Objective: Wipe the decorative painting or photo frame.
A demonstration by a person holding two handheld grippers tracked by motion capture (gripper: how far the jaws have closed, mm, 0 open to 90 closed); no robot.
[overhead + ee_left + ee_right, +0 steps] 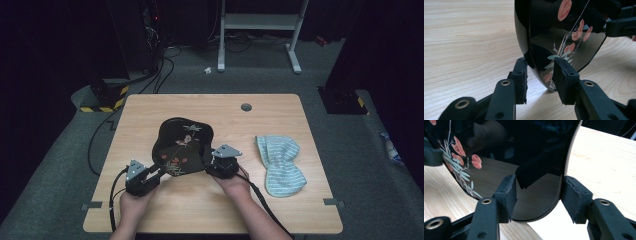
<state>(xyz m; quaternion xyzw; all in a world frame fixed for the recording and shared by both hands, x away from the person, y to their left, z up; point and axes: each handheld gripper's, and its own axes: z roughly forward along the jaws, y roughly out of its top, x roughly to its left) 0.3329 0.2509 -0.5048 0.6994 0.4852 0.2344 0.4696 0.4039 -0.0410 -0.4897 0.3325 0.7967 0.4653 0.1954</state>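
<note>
- Your left gripper (154, 176) sits at the near left rim of the glossy black lacquer tray with painted flowers (185, 142). In the left gripper view its jaws straddle that rim, one pad on each face. A small gap shows on the outer side, so I cannot tell whether the hold is clenched or merely closing.
- Your right gripper (214, 162) is at the tray's near right rim. In the right gripper view the rim stands between its jaws, the right pad against the edge, the left pad on the inner face. Firm grasp or loose bracket: I cannot tell.
- The tray lies centre-left on the light wooden surface (200, 210). Its near edge appears raised and tilted; the left gripper view shows the wall steeply on edge over the wood.
- Open room: bare wood runs along the near side by your hands, on the left side, and at the far side up to the small round grey grommet (246, 107).
- On the right, the crumpled pale blue striped cloth (280, 162) lies near your right gripper, apart from the tray, reaching toward the right edge.
- Tray condition: scalloped outline, mirror-like finish reflecting the jaws, with pink blossoms and pale green leaves on thin stems painted inside.
</note>
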